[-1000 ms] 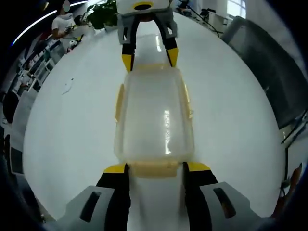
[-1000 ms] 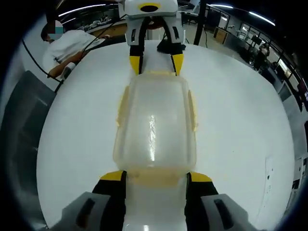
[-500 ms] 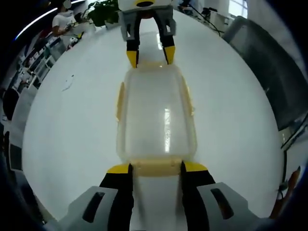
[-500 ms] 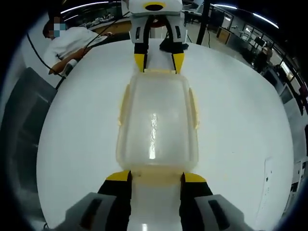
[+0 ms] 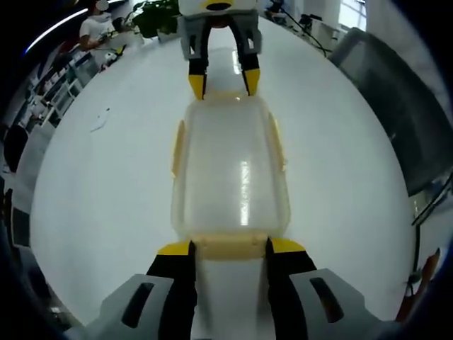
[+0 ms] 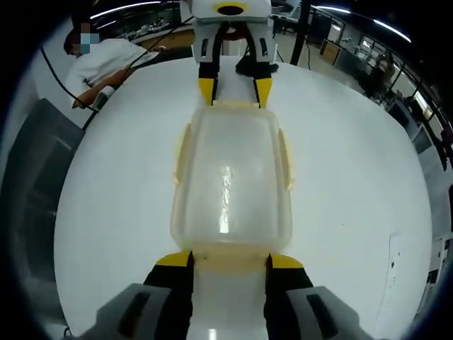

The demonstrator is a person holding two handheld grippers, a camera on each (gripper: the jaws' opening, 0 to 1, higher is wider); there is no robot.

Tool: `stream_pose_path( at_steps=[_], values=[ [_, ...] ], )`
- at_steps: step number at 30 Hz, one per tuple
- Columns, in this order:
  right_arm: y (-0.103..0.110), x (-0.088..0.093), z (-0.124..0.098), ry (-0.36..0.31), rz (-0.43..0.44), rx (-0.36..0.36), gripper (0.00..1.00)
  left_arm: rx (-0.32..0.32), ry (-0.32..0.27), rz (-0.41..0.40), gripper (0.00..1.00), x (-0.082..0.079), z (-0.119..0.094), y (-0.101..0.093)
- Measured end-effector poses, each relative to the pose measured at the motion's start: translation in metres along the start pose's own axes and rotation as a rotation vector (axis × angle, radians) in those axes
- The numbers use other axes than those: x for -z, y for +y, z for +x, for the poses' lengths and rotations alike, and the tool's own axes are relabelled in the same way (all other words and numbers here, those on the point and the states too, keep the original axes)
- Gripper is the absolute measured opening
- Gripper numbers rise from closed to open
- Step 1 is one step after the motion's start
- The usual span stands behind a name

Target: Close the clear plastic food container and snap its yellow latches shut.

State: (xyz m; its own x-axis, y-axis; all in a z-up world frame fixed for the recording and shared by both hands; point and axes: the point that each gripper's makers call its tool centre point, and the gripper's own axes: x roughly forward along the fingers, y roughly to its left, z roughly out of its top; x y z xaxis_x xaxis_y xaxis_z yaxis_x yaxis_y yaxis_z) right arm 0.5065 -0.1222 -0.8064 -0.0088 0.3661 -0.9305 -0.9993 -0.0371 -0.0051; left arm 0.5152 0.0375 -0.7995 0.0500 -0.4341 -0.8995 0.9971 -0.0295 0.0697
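Since a second ago you have narrowed both sets of jaws: your left gripper (image 5: pixel 228 246) and right gripper (image 6: pixel 230 259) now each pinch a yellow end latch (image 5: pixel 228 246) of the clear plastic container (image 5: pixel 231 170), one at either end. The container, a rounded, glossy, translucent box with its lid down, lies lengthwise on the smooth white table (image 5: pixel 99 191) between your grippers. Whether the side latches (image 6: pixel 284 160) are fully snapped cannot be made out.
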Motion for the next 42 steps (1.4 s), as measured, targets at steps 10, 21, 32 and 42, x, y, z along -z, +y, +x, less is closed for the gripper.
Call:
stream_pose_path(
  at_steps=[10, 21, 32, 42],
  values=[
    [-0.001, 0.001, -0.001, -0.004, 0.013, 0.004, 0.37, -0.006, 0.026, -0.004, 0.36, 0.0, 0.0, 0.001],
    [-0.004, 0.002, -0.003, 0.005, 0.012, 0.017, 0.37, -0.043, 0.055, 0.015, 0.35, -0.002, -0.001, 0.008],
    [-0.007, 0.001, -0.016, -0.013, 0.011, 0.021, 0.37, -0.049, 0.062, 0.006, 0.35, -0.009, -0.008, 0.01],
    [-0.008, -0.002, -0.036, -0.03, -0.003, 0.038, 0.37, -0.058, 0.061, 0.001, 0.35, -0.021, -0.021, 0.011]
  ],
)
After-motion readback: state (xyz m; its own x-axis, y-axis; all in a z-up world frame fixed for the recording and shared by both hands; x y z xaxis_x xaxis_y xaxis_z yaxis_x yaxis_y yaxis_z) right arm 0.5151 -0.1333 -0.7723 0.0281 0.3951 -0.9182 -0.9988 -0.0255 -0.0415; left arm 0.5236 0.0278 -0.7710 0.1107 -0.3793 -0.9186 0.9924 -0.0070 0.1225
